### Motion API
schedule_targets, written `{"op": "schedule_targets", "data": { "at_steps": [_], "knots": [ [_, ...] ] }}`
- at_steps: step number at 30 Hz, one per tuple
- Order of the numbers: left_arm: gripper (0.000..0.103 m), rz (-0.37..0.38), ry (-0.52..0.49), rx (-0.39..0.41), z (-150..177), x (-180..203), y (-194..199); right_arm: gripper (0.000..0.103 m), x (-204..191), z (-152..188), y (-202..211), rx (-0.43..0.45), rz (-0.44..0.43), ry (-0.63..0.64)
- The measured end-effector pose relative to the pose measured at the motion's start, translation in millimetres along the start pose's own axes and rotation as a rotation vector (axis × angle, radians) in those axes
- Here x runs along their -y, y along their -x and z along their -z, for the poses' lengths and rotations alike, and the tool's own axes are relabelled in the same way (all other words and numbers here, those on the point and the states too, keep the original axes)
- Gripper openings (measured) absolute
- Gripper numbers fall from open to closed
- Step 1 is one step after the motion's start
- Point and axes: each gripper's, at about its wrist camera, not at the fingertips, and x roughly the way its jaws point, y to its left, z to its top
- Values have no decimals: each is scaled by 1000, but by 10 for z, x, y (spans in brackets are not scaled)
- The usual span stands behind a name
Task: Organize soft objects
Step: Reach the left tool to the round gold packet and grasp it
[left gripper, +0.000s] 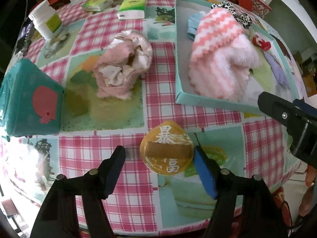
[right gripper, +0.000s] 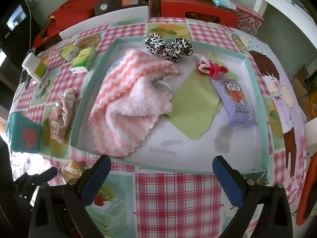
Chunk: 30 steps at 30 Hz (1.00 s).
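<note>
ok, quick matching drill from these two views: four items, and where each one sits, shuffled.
Items:
1. pink-white fluffy towel
2. gold round pouch
3. white bottle
4. crumpled pink cloth

Places:
A. between the left claw fingers
B. on the tablecloth, left of the tray
C. inside the tray
D. far left edge of the table, standing

Pairs: 1-C, 2-A, 3-D, 4-B

A white bottle [left gripper: 45,20] stands at the far left of the table [left gripper: 111,154], two green tissue packs [left gripper: 131,8] lie beyond, and red boxes [right gripper: 198,7] sit behind the table.
</note>
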Motion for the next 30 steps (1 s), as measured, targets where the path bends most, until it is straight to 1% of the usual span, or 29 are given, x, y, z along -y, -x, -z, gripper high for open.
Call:
{"op": "schedule_targets", "data": {
  "at_steps": [4,7,10,14,23,28,30],
  "knots": [
    [60,15,-14,7,1,38,3,103,-7,4,-4,-1,1,4],
    [54,31,-24,8,-1,64,12,103,-9,5,-8,-1,1,5],
    [53,35,-18,10,-11,71,19,103,-13,8,-16,-5,2,6],
    [53,34,3,16,-50,-26,78,103,-24,9,-35,-9,4,10],
    [53,55,45,74,-231,-272,372,103,-131,-20,-19,-1,3,44],
    [53,58,101,114,-368,-508,551,103,-243,-50,13,16,-26,63],
    [53,61,133,142,-431,-667,654,103,-319,-80,41,33,-47,78]
  ]
}}
